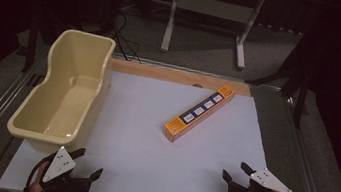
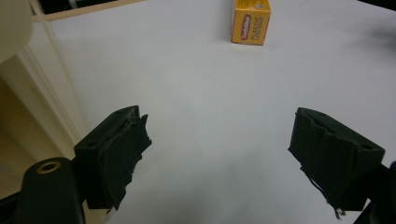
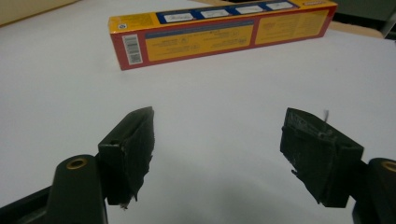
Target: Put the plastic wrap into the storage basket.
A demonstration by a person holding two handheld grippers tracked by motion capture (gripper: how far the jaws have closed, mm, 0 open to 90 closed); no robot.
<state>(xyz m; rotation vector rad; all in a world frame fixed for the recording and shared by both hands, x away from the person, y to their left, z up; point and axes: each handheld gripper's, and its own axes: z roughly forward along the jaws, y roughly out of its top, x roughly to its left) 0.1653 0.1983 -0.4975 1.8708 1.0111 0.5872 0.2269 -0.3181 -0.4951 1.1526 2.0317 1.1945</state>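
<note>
We start with the long, narrow orange-and-yellow cardboard box, which lies flat and on a slant near the middle of the white table sheet, one end toward us and the other toward the wooden strip at the far edge. In the right gripper view its red-edged side panel faces our jaws across bare sheet; in the left gripper view we see its small end face farther off.

Our right gripper sits near the front edge with its jaws spread wide and nothing between them, well apart from the box. Our left gripper is likewise spread and empty, just beside the front corner of the cream plastic tub.

We judge the work barely begun: the box is untouched. The tub holds nothing.
</note>
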